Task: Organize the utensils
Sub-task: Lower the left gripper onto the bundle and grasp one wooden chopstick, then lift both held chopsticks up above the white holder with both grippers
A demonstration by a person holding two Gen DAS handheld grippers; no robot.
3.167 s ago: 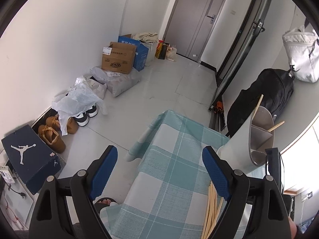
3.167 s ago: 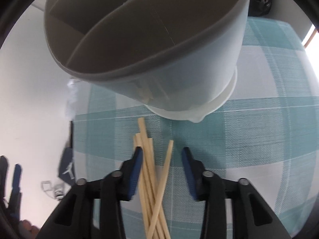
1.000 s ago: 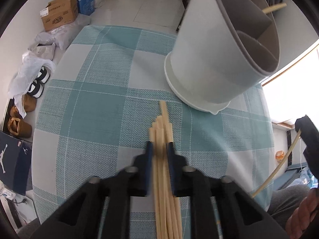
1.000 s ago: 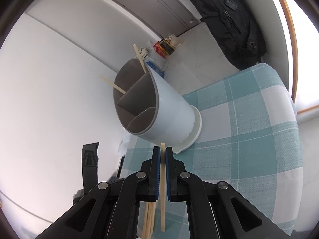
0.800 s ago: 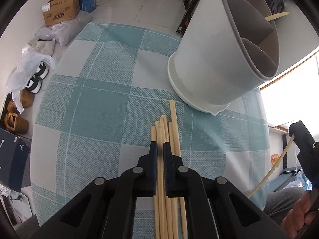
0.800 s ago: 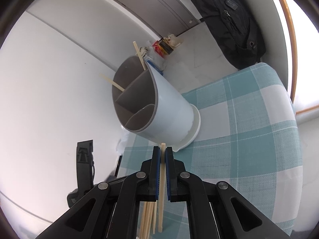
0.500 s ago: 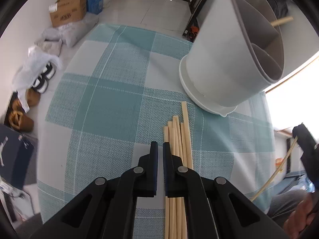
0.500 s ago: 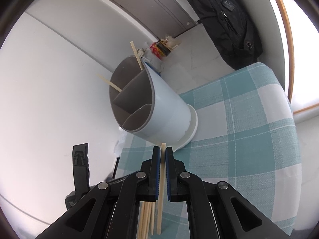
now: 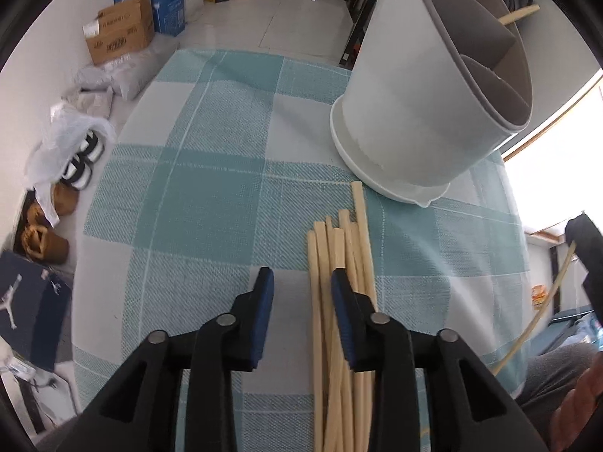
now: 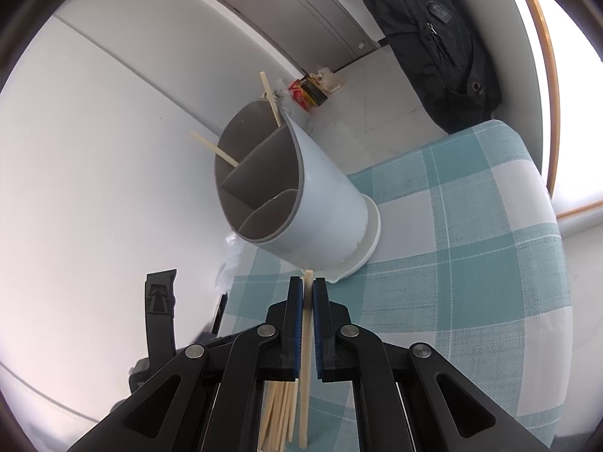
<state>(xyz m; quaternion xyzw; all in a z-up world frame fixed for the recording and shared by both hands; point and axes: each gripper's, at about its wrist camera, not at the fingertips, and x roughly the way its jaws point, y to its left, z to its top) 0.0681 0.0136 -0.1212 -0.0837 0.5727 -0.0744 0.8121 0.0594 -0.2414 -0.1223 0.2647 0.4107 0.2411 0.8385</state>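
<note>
Left gripper (image 9: 299, 282) jaws opening, nothing between them; chopstick pile (image 9: 341, 263) on the checked tablecloth (image 9: 188, 196) lies under its right finger. Right gripper (image 10: 308, 290) pinches one chopstick (image 10: 306, 339), tip near the holder (image 10: 301, 196) base.

table (image 9: 211, 188) bore teal-and-white checked cloth; on it stood a grey divided holder (image 9: 426, 113), with loose chopsticks (image 9: 354, 248) just beside.
</note>
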